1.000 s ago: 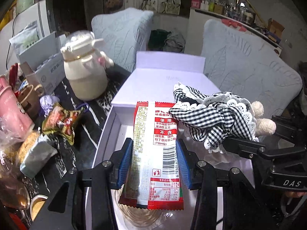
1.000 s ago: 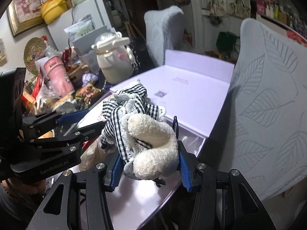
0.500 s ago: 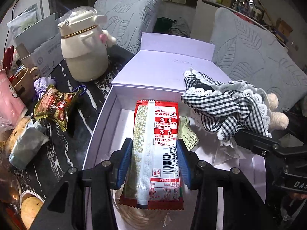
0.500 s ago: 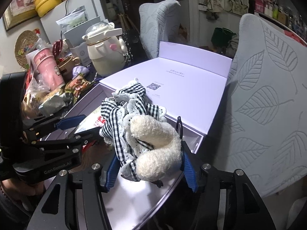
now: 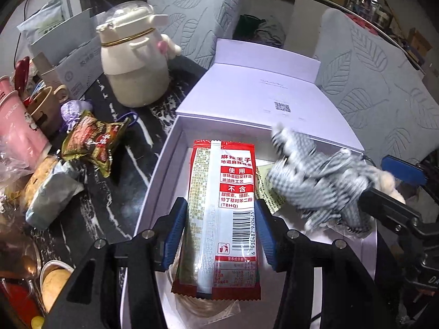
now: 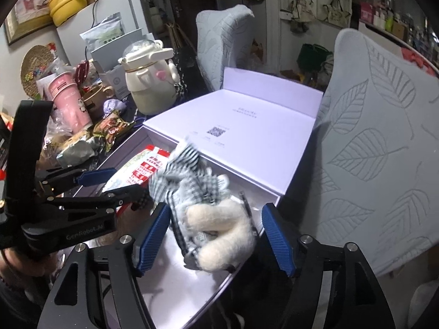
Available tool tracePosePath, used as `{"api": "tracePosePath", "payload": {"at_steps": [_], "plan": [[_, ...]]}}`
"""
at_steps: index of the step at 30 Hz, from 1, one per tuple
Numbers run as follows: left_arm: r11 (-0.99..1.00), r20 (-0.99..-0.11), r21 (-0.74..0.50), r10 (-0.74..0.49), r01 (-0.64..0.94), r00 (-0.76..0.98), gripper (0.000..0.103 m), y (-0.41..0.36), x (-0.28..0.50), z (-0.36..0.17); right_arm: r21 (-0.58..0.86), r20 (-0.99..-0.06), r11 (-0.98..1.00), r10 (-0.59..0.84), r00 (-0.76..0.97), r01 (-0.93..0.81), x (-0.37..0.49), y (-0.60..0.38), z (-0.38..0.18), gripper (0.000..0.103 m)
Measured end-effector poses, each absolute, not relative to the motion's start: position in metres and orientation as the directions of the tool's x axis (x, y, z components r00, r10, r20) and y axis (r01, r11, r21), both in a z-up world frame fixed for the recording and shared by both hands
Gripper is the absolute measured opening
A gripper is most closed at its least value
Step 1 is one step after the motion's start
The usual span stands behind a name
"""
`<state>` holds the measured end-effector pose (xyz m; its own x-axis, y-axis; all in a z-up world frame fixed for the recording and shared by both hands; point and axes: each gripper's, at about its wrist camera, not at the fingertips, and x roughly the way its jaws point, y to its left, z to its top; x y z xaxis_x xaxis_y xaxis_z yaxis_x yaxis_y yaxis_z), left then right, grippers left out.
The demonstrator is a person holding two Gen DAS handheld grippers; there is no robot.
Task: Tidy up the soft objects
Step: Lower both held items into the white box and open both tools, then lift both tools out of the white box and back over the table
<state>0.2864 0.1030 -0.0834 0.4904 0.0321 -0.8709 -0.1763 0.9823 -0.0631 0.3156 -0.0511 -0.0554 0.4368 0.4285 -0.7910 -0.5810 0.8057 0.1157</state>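
My left gripper (image 5: pixel 221 230) is shut on a red and white snack packet (image 5: pixel 221 219) and holds it over the open white box (image 5: pixel 162 170). My right gripper (image 6: pixel 215 237) is open, its blue pads apart from the plush toy in a black and white checked dress (image 6: pixel 203 208). The toy is blurred and drops between the jaws into the box (image 6: pixel 263 186). The toy also shows in the left wrist view (image 5: pixel 321 186), at the right of the box. The snack packet also shows in the right wrist view (image 6: pixel 142 168).
A cream kettle-shaped jar (image 5: pixel 134 65), a dark snack bag (image 5: pixel 93 142), a purple pouch (image 5: pixel 71 112), pink cups (image 5: pixel 13 134) and other clutter fill the dark marble table (image 5: pixel 104 205) left of the box. Leaf-patterned chairs (image 6: pixel 378 148) stand right and behind. The box lid (image 6: pixel 247 126) lies open behind.
My right gripper has opened and let go of the plush toy, which now falls into the box. Both grippers have drawn back from the box a little. The left still holds the packet.
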Motion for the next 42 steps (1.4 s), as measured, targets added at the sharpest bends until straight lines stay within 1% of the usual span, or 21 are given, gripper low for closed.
{"api": "tracePosePath", "payload": {"at_steps": [7, 10, 13, 14, 15, 22, 26, 29, 32, 34, 38, 42], "plan": [[0.980, -0.856, -0.055, 0.052, -0.190, 0.514, 0.051, 0.104, 0.276, -0.063, 0.079, -0.770, 0.806, 0.424, 0.478, -0.587, 0.305, -0.051, -0.037, 0.070], [0.980, -0.840, -0.049, 0.065, -0.195, 0.538, 0.054, 0.104, 0.271, -0.049, 0.082, -0.756, 0.805, 0.434, 0.490, -0.587, 0.300, -0.053, -0.027, 0.070], [0.979, -0.817, -0.040, 0.082, -0.198, 0.570, 0.062, 0.103, 0.263, -0.031, 0.082, -0.737, 0.808, 0.443, 0.510, -0.584, 0.294, -0.056, -0.014, 0.070], [0.980, -0.812, -0.037, 0.086, -0.198, 0.578, 0.073, 0.103, 0.261, -0.026, 0.084, -0.733, 0.808, 0.447, 0.513, -0.584, 0.292, -0.057, -0.011, 0.070], [0.980, -0.804, -0.034, 0.090, -0.198, 0.587, 0.079, 0.103, 0.259, -0.021, 0.087, -0.727, 0.807, 0.452, 0.517, -0.584, 0.290, -0.058, -0.006, 0.070], [0.977, -0.750, -0.016, 0.128, -0.211, 0.649, 0.079, 0.099, 0.236, 0.021, 0.080, -0.679, 0.809, 0.472, 0.562, -0.583, 0.271, -0.068, 0.028, 0.070], [0.977, -0.708, -0.004, 0.149, -0.215, 0.690, 0.079, 0.094, 0.216, 0.047, 0.070, -0.641, 0.807, 0.487, 0.594, -0.586, 0.258, -0.072, 0.049, 0.074], [0.976, -0.678, -0.004, 0.159, -0.220, 0.718, 0.079, 0.092, 0.200, 0.065, 0.065, -0.607, 0.804, 0.503, 0.616, -0.592, 0.245, -0.076, 0.066, 0.074], [0.973, -0.637, 0.004, 0.182, -0.232, 0.749, 0.079, 0.090, 0.181, 0.082, 0.062, -0.570, 0.801, 0.518, 0.638, -0.596, 0.229, -0.080, 0.082, 0.079], [0.974, -0.611, 0.003, 0.181, -0.226, 0.771, 0.079, 0.089, 0.169, 0.092, 0.050, -0.548, 0.797, 0.525, 0.651, -0.601, 0.216, -0.083, 0.093, 0.079], [0.978, -0.568, -0.011, 0.164, -0.207, 0.806, 0.079, 0.084, 0.143, 0.110, 0.040, -0.508, 0.792, 0.541, 0.671, -0.609, 0.193, -0.088, 0.108, 0.082], [0.979, -0.538, -0.029, 0.154, -0.200, 0.829, 0.079, 0.081, 0.118, 0.122, 0.034, -0.467, 0.787, 0.557, 0.687, -0.615, 0.168, -0.095, 0.121, 0.083]]}}
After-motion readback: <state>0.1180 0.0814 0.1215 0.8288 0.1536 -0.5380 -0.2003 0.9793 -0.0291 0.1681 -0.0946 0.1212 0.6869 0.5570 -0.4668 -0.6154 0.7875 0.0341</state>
